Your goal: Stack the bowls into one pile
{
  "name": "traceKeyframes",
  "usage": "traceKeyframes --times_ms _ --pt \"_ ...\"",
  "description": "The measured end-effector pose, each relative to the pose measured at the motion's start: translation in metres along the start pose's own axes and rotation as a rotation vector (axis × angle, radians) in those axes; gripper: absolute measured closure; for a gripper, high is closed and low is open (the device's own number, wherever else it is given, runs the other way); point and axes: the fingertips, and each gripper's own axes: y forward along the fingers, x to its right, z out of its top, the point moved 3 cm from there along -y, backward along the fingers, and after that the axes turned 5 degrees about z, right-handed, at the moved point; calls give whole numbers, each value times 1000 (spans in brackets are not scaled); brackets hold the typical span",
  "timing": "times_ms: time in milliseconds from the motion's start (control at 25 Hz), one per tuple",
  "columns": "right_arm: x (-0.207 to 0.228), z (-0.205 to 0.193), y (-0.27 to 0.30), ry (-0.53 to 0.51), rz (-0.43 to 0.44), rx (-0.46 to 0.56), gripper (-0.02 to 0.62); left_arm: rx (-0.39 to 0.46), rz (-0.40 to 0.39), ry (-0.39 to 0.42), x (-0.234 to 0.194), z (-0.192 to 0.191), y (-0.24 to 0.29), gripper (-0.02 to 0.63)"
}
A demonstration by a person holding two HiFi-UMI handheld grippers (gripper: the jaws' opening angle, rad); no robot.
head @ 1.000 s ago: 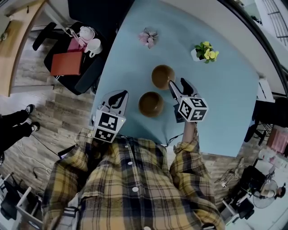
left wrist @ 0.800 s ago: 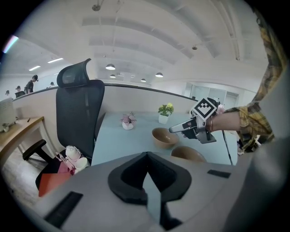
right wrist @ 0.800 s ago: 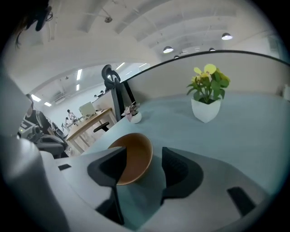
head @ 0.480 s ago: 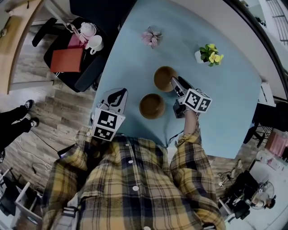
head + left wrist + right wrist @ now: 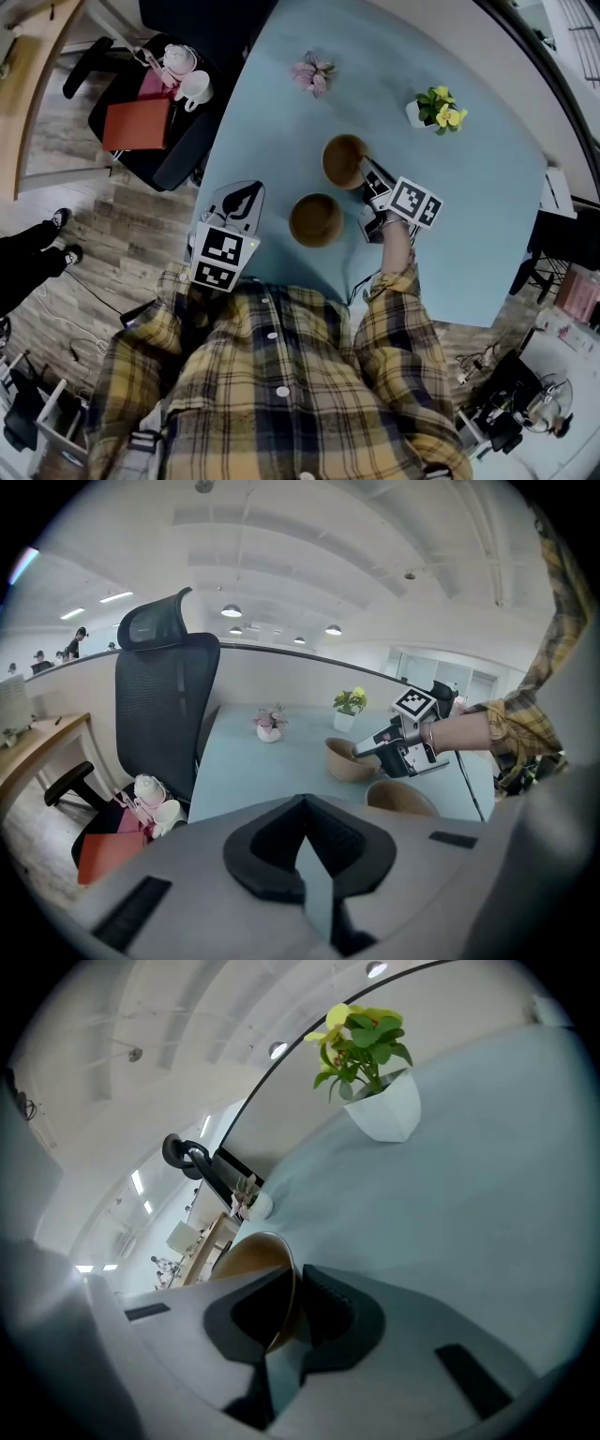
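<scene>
**Brown bowl rim caught in the right claw**

The right claw (image 5: 298,1312) has just been closing, and the thin wall of the far bowl (image 5: 258,1269) now stands between its pads, pinched at the rim: one jaw is inside the bowl and the other outside. In the head view this claw meets the bowl at the bowl's 4 o'clock side. The left claw view shows the bowl resting on the pale blue bench (image 5: 469,206).

The near bowl (image 5: 315,218), also brown, sits upright and empty at 7 o'clock from the far one, close by but apart. At 9 o'clock from the near bowl, the left claw (image 5: 246,200) hangs over the bench's edge, its jaws pressed together with nothing between them.

A yellow-flowered plant (image 5: 434,108) in a white pot stands at 2 o'clock from the far bowl. A small pink flower (image 5: 312,75) lies at 11 o'clock.
</scene>
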Motion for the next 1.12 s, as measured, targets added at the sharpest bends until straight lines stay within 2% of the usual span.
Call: traceKeyframes --times_ms 200,400,680,880,1120 --pt "-3 4 -5 58 28 44 578 3 5 1 0 1 -2 615" --pt "-12 8 -10 43 48 64 578 13 11 3 -1 1 -4 615" --pt "-39 2 -27 -76 53 44 578 41 8 18 6 4 -12 615" --pt "-65 -2 -47 -145 72 70 578 71 8 33 14 8 -25 615" --pt "-92 -19 -65 -260 54 78 578 95 1 47 24 4 -39 615"
